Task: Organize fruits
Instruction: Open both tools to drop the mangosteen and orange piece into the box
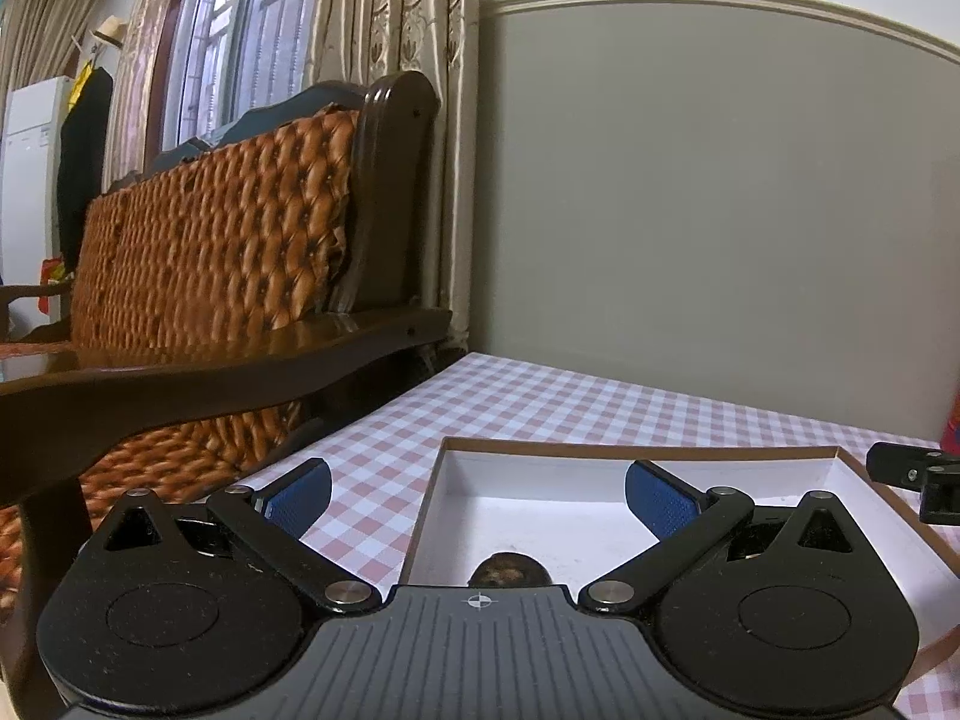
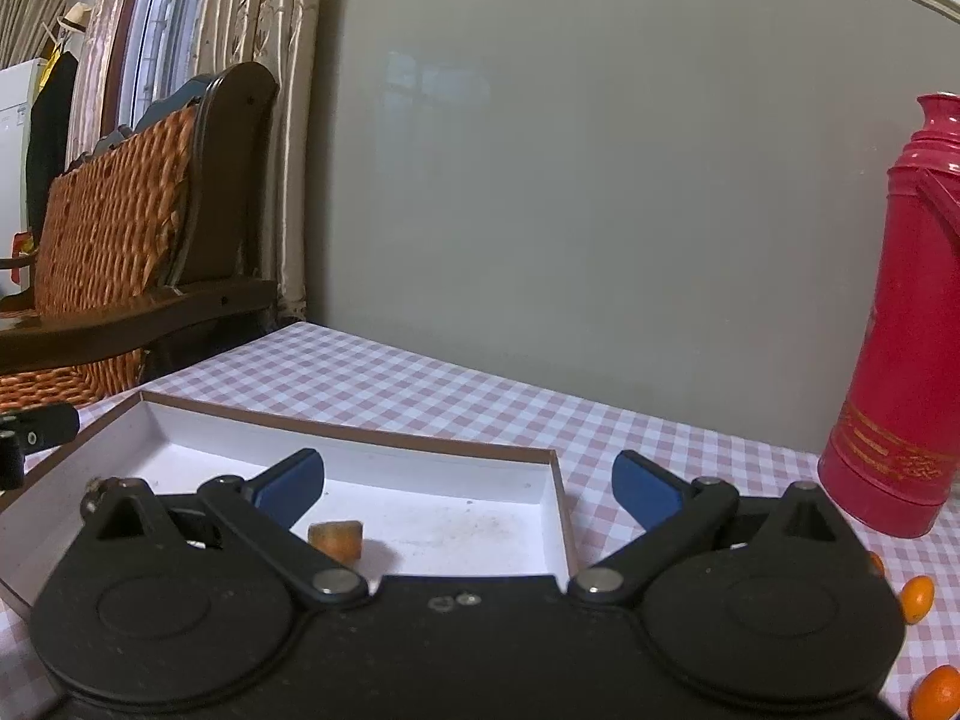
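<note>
A shallow white box with a brown rim lies on the checked tablecloth. In the left wrist view my left gripper is open and empty above the box's near left part; a dark brown round fruit lies in the box, half hidden by the gripper body. In the right wrist view my right gripper is open and empty over the box's right end; a small orange-brown piece lies in the box below its left finger. Small orange fruits lie on the cloth at the right.
A tall red thermos stands at the right near the wall. A wooden sofa with a woven orange back stands left of the table. The right gripper's tip shows at the right edge of the left wrist view.
</note>
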The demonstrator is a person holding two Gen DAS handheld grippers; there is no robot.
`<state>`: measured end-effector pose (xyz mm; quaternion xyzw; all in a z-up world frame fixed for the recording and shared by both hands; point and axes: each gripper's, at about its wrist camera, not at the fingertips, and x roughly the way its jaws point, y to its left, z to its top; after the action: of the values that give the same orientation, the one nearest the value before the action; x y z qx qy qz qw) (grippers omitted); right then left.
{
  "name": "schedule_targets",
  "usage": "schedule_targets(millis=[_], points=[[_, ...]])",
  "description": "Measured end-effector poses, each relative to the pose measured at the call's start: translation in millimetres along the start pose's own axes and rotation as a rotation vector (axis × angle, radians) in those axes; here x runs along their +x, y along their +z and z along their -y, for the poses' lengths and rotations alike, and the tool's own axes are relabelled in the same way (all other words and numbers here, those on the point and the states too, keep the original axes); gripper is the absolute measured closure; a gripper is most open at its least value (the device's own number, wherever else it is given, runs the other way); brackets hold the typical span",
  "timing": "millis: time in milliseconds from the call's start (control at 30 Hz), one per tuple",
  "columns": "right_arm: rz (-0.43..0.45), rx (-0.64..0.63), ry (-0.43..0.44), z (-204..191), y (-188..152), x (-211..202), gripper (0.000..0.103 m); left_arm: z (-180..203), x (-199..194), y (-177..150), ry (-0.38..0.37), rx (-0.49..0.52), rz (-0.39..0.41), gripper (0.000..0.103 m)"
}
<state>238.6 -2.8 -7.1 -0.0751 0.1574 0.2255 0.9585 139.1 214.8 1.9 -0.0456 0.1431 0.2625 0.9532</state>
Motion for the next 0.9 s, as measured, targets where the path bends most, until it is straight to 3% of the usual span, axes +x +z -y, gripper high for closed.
schedule_targets(millis=[300,467,667,900], points=[[-0.003,-0.017,-0.005,-3,-2,-5,0.006,5,-6,1,-0.006,-0.006,-0.006,0.0],[0.008,-0.006,0.011,-3,-2,-8,0.006,12,-9,1,0.074,0.025,-0.001,0.0],[-0.038,-0.022,0.045,-3,-2,-12,0.006,12,-13,3,0.05,0.047,-0.012,0.0],[0.009,-0.05,0.033,-10,1,-32,0.006,9,-24,5,0.014,0.025,-0.033,0.0]])
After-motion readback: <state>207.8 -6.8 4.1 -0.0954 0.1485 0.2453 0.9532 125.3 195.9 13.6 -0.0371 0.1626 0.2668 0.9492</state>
